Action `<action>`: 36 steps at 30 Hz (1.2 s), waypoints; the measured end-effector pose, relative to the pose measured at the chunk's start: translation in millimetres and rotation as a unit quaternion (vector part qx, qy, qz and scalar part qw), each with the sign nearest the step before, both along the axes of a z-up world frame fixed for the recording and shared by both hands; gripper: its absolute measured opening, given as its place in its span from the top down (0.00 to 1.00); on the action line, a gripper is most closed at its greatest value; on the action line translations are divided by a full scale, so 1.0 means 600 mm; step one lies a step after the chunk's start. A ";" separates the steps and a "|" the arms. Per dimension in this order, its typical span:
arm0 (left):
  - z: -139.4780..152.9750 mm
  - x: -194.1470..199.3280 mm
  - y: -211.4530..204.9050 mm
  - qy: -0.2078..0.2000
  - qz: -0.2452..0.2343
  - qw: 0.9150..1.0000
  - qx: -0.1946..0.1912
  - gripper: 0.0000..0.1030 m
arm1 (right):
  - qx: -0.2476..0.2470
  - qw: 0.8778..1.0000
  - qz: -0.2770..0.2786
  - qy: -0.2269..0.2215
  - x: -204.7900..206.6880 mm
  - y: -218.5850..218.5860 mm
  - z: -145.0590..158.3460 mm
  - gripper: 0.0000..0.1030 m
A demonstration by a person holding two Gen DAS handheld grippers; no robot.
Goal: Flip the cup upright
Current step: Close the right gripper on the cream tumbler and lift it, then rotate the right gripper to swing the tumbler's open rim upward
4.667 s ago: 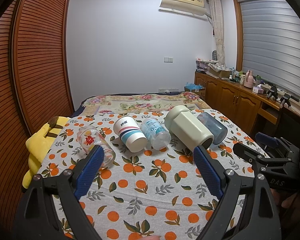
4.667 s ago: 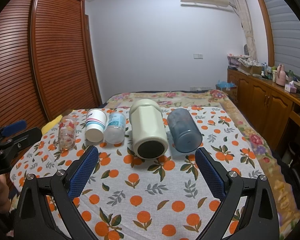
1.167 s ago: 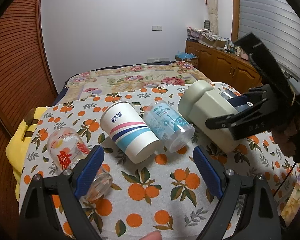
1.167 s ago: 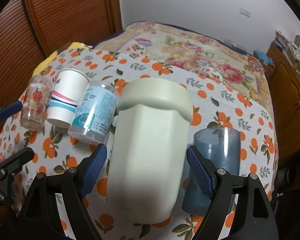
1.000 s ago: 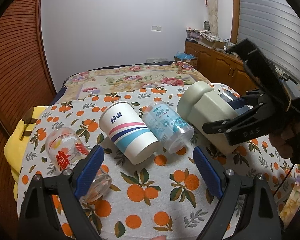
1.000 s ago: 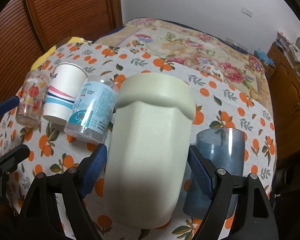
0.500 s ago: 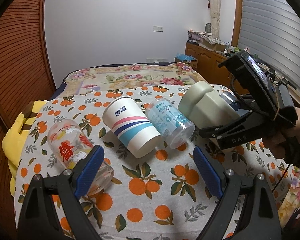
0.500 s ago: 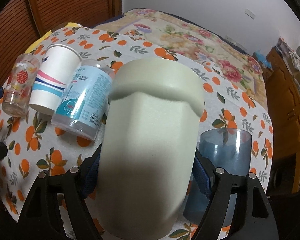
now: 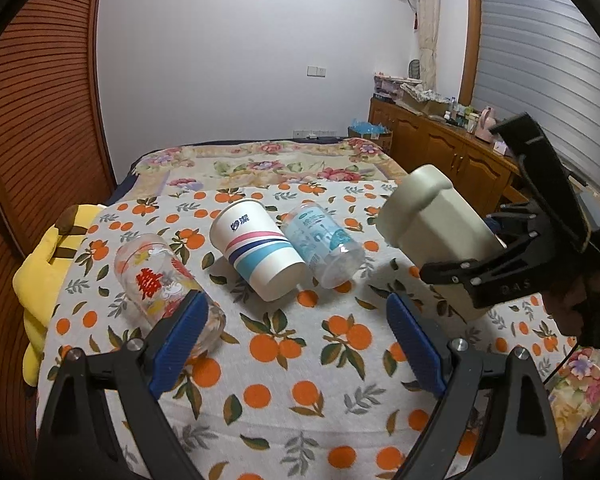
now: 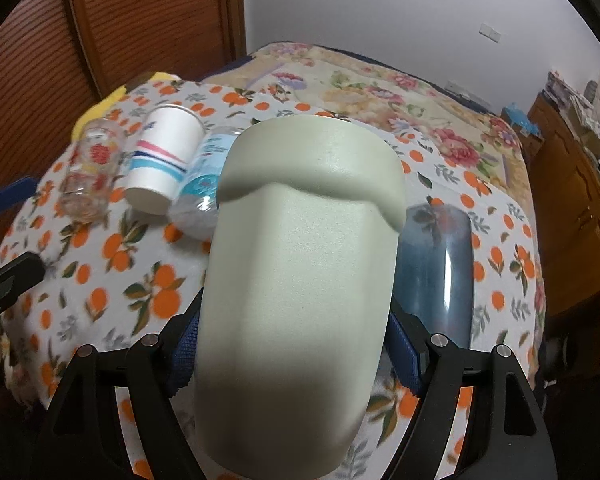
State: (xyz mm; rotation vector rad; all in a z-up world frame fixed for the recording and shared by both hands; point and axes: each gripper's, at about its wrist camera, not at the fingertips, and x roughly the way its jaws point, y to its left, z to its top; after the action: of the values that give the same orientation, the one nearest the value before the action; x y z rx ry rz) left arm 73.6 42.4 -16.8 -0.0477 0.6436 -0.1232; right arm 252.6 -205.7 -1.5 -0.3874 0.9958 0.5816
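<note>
Right gripper (image 10: 292,344) clamped on cream cup (image 10: 300,272), tilted, lifted off orange-print cloth (image 9: 284,364). Left gripper (image 9: 296,340) wide apart, holding nothing, above cloth. Paper cup (image 9: 256,254) lies on cloth, left of cream cup.

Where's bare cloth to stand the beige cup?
Free: the orange-print cloth between the left gripper and the cup row. Crowded: glass, paper cup, clear plastic cup lie side by side; blue cup beside the beige cup.
</note>
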 end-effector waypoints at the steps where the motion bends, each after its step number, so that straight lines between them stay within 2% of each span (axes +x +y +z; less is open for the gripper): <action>1: 0.003 -0.005 -0.001 -0.003 0.000 1.000 0.000 0.11 | 0.005 1.000 0.003 0.001 -0.012 -0.003 0.003 0.22; 6: 0.016 -0.034 -0.005 -0.015 0.003 1.000 0.000 0.11 | 0.025 1.000 0.006 0.006 -0.058 -0.013 0.010 0.22; 14: 0.018 -0.063 -0.004 -0.013 0.010 1.000 0.000 0.11 | 0.051 0.998 0.021 0.026 -0.114 0.000 -0.012 0.22; 24: -0.003 -0.064 0.013 0.002 0.023 1.000 -0.002 0.11 | 0.048 0.997 0.030 0.056 -0.125 0.030 -0.060 0.22; 36: -0.007 -0.066 0.020 0.003 0.026 1.000 -0.002 0.11 | 0.043 0.998 0.031 0.043 -0.124 0.042 -0.061 0.21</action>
State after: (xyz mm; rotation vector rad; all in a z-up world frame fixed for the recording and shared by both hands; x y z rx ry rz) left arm 34.1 54.2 -20.8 -0.0694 0.6484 -0.0749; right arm 178.4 -180.3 -38.0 -0.3200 1.0411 0.7000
